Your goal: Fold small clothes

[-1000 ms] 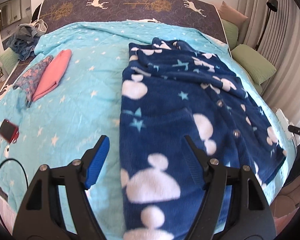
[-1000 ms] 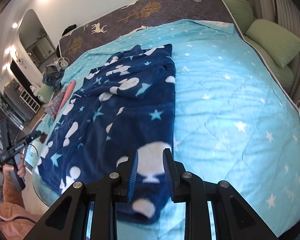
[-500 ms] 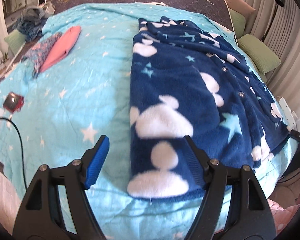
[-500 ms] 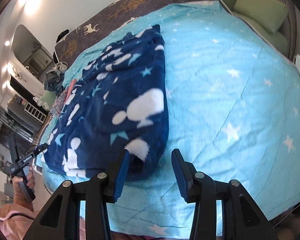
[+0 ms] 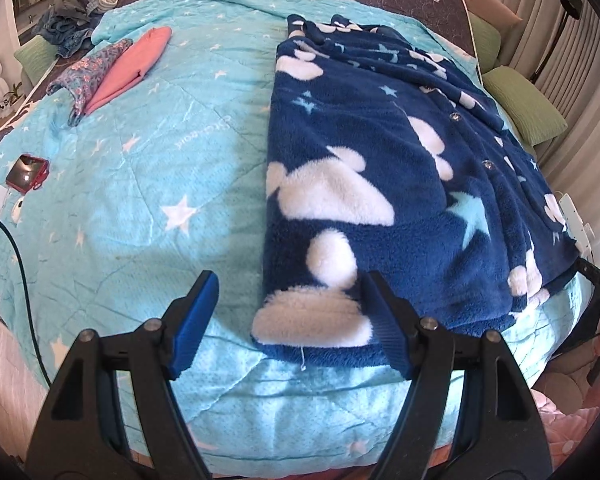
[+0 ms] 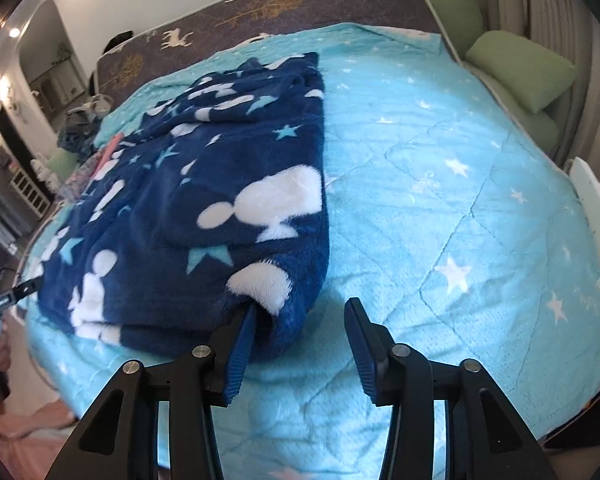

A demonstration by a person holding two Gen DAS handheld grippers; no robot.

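Note:
A dark blue fleece garment (image 5: pixel 360 140) with white shapes and pale stars lies flat on the turquoise star bedspread (image 5: pixel 140 160), buttons along its right side. My left gripper (image 5: pixel 289 280) is open just above the garment's near left corner. That corner lies between its fingers, close to the right one. In the right wrist view the same garment (image 6: pixel 204 168) lies to the left. My right gripper (image 6: pixel 302 307) straddles its near right corner, which touches the left finger (image 6: pixel 240 344). Its jaws are closing; the pads do not press the fabric.
A folded pink cloth (image 5: pixel 132 68) and a patterned cloth (image 5: pixel 88 72) lie at the far left. A red-cased phone (image 5: pixel 26 168) and a black cable (image 5: pixel 16 248) sit at the left edge. Green pillows (image 6: pixel 520 68) line the bed's right side.
Both grippers have come down and nearer to the garment's near edge. The right jaws, narrow around the fabric a second ago, now stand wider apart. The left jaws kept their width.

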